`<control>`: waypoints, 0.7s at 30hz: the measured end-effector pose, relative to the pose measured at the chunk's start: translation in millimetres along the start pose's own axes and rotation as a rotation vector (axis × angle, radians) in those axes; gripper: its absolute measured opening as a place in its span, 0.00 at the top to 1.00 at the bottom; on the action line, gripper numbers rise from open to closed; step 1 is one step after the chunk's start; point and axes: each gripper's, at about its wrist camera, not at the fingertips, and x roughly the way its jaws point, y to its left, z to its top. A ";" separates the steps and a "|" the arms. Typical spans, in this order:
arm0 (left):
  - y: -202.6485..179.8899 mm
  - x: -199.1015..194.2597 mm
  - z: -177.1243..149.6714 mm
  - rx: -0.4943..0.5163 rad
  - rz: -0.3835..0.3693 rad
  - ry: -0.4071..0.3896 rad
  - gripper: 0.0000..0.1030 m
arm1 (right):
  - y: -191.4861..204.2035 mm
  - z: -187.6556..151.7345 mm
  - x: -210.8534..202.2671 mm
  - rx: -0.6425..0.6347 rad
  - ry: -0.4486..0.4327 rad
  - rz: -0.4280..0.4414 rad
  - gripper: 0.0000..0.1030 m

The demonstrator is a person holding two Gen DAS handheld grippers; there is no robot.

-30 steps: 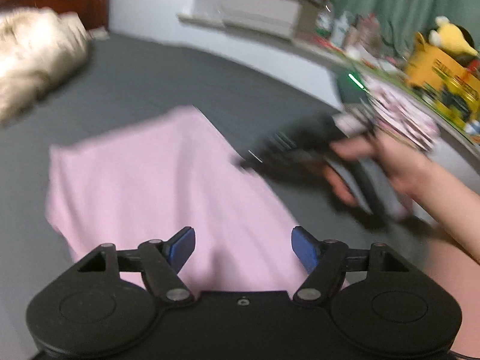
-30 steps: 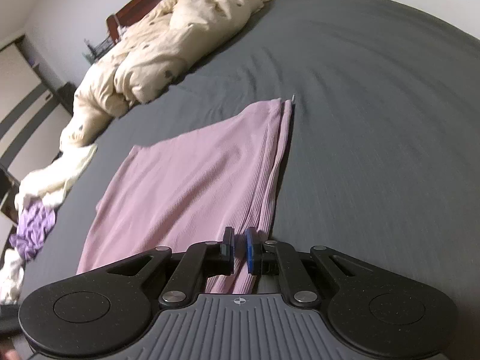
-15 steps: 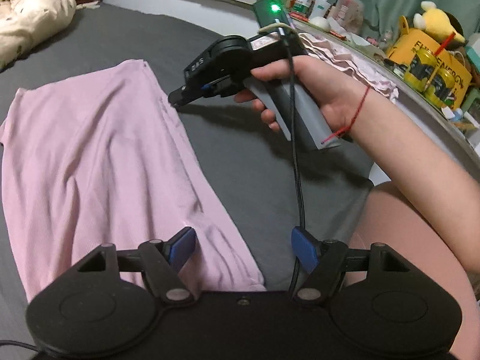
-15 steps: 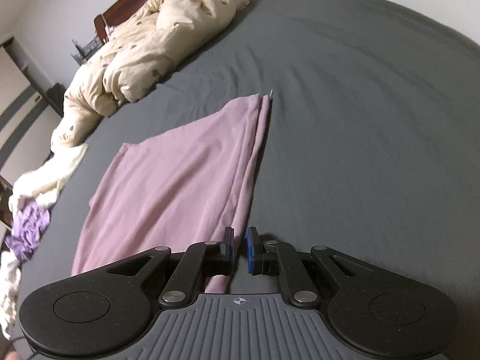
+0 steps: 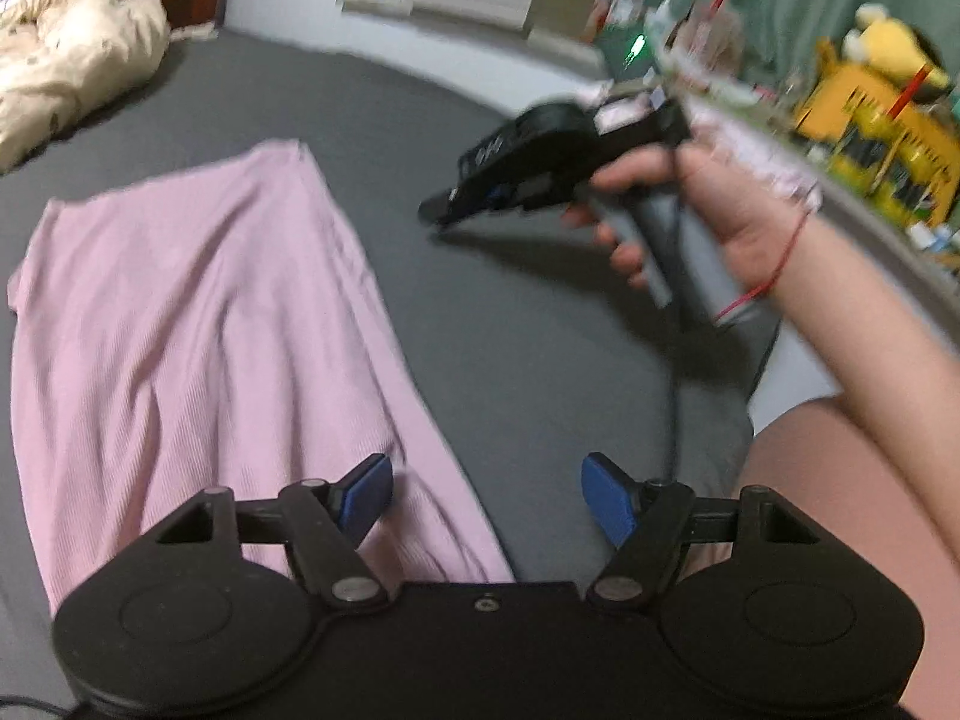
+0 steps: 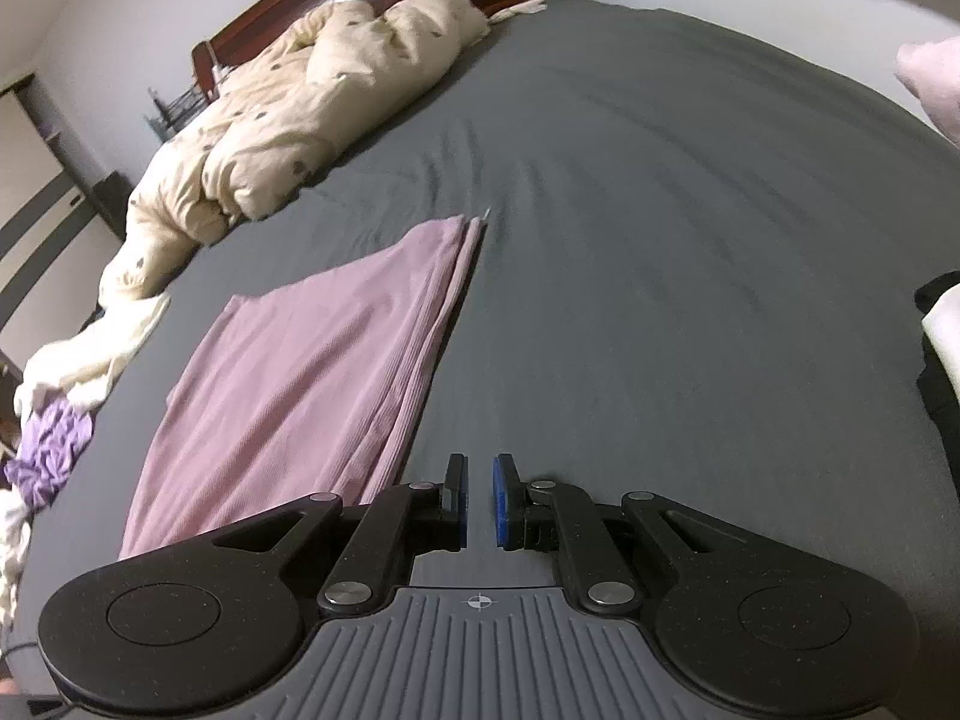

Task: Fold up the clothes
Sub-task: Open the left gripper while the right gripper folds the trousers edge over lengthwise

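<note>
Two grippers, neither gripping: our left [image 5: 486,495] hangs open over the pink garment [image 5: 198,324], our right [image 6: 479,501] nearly closed above the bed [image 6: 690,252]. Next fold needs fresh grasps.

Both rigs are chunky black plastic. The left gripper [image 5: 486,498] has two round side lobes, silver pivot screws and bright blue pads [image 5: 606,507]. The right gripper [image 6: 479,501] looks the same up front, plus a ribbed grey plate with a tiny crosshair mark. Seen from the left camera it has a grey handle, a green light and a black cable. The hand [image 5: 714,210] wears a thin red string at the wrist.
</note>
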 end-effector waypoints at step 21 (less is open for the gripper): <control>-13.1 22.0 7.2 0.083 0.005 0.048 0.94 | -4.9 0.8 10.7 0.069 0.011 0.070 0.92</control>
